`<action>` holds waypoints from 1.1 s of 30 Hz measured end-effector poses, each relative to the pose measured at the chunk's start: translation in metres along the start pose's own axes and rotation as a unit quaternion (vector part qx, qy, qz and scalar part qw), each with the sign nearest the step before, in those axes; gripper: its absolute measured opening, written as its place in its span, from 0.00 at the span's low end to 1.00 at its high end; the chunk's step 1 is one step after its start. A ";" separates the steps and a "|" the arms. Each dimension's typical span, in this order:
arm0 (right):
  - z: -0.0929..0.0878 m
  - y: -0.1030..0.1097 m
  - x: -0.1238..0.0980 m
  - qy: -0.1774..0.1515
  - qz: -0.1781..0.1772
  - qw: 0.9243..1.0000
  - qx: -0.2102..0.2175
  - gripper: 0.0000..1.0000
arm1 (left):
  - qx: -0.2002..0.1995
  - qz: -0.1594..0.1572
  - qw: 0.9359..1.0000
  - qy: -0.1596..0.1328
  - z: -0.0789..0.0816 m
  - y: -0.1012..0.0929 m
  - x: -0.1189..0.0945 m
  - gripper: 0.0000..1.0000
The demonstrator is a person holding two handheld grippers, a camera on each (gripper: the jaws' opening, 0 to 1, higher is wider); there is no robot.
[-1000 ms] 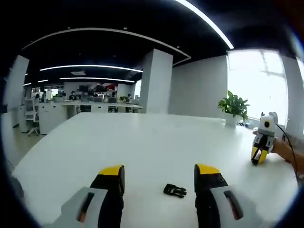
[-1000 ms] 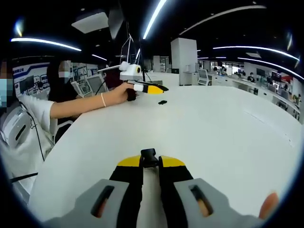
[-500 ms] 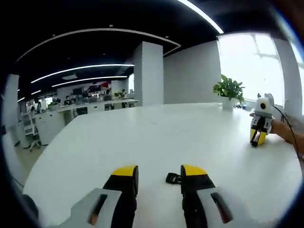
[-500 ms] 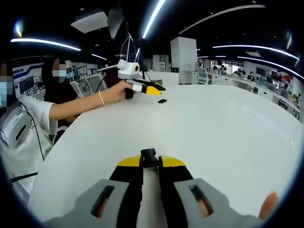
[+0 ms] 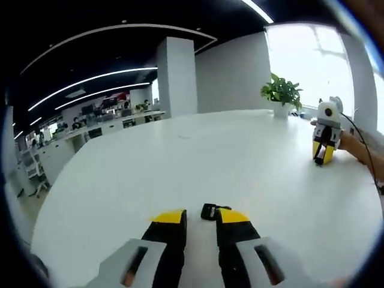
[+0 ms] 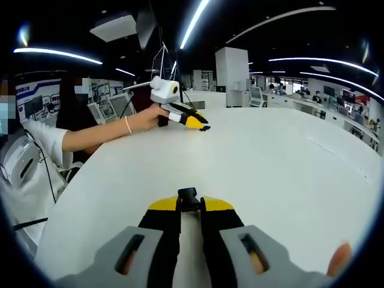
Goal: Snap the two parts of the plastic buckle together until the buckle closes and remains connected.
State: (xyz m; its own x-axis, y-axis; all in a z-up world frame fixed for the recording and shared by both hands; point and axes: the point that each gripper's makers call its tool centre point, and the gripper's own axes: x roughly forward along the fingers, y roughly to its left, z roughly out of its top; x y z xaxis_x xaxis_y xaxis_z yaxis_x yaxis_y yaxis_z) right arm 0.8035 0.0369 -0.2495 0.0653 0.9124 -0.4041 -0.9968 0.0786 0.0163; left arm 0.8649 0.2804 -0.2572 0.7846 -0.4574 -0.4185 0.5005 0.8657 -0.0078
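Note:
One black buckle part (image 5: 210,211) lies on the white table (image 5: 180,156) at the tips of my left gripper (image 5: 201,217). It sits against the right jaw, with the jaws drawn close around it. I cannot tell whether they pinch it. From the right gripper view, the left gripper (image 6: 201,124) tilts down over this part (image 6: 205,128), held by a person's hand (image 6: 147,120). My right gripper (image 6: 190,204) is shut on the other black buckle part (image 6: 188,197), which sticks out past the yellow tips. The right gripper (image 5: 321,157) stands far right on the table.
A potted plant (image 5: 281,96) stands at the table's far edge by a bright window. A person in a white top (image 6: 36,144) sits at the table's left side, with a cable (image 6: 45,174) hanging near. Office desks and a pillar (image 5: 175,75) lie beyond.
The left gripper's jaws have narrowed from wide open to close around the buckle part, and the gripper has tipped down onto it. The right gripper has stayed still, holding its part.

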 end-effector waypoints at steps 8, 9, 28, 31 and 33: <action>0.000 -0.002 0.000 0.001 0.000 1.000 0.000 0.12 | 0.009 -0.018 1.000 0.003 0.000 -0.009 0.001 0.02; 0.000 -0.003 0.000 0.001 0.000 1.000 0.000 0.12 | 0.007 -0.019 1.000 0.004 -0.001 -0.010 0.001 0.00; -0.001 0.003 0.001 0.001 0.000 1.000 0.000 0.12 | -0.061 0.009 0.998 -0.015 0.001 0.009 -0.005 0.21; -0.001 0.003 0.001 0.001 -0.001 1.000 0.000 0.12 | -0.070 0.015 0.997 -0.029 0.002 0.016 -0.010 0.26; -0.001 0.002 0.001 0.001 0.000 1.000 0.000 0.12 | -0.078 0.018 0.996 -0.027 0.001 0.018 -0.011 0.30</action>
State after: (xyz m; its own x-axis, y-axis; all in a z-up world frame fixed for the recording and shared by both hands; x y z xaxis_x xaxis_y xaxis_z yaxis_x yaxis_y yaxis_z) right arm 0.8016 0.0373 -0.2507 0.0660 0.9113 -0.4064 -0.9967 0.0796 0.0168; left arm 0.8656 0.3007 -0.2518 0.8220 -0.4313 -0.3719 0.4110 0.9013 -0.1367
